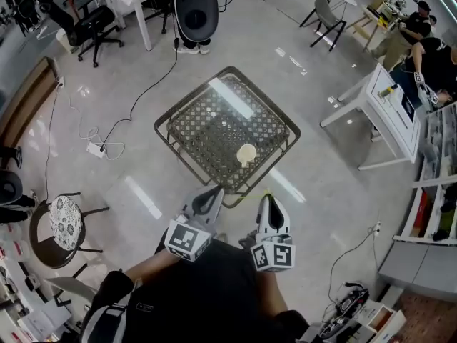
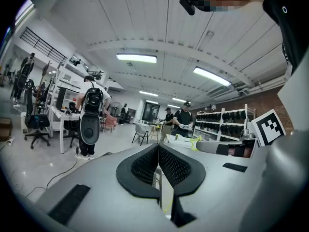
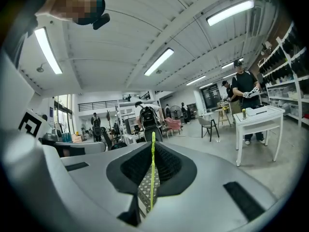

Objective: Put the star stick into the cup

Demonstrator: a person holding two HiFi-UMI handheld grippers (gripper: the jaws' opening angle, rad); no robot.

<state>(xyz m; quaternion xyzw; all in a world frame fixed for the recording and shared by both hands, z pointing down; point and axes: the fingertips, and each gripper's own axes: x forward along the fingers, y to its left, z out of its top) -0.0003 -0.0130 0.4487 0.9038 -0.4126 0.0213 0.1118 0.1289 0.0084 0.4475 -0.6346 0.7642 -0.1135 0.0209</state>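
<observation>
A cream cup [image 1: 245,153] stands on the dark lattice-top table [image 1: 184,111], near its front corner. My right gripper [image 1: 265,196] hovers just short of that corner, shut on the thin yellow-green star stick [image 3: 152,173], which stands upright between its pads. In the left gripper view the stick's star end [image 2: 195,142] pokes out of the right gripper's tip. In the head view only a faint yellow line of the stick [image 1: 255,194] shows. My left gripper [image 1: 216,190] is beside it on the left, shut with its pads [image 2: 176,166] touching and nothing between them.
A round chair with a patterned seat [image 1: 64,220] stands at the left. Cables and a power strip [image 1: 95,148] lie on the floor. A white desk [image 1: 389,113] and shelves are at the right, with people there. A person with a backpack [image 1: 196,9] stands beyond the table.
</observation>
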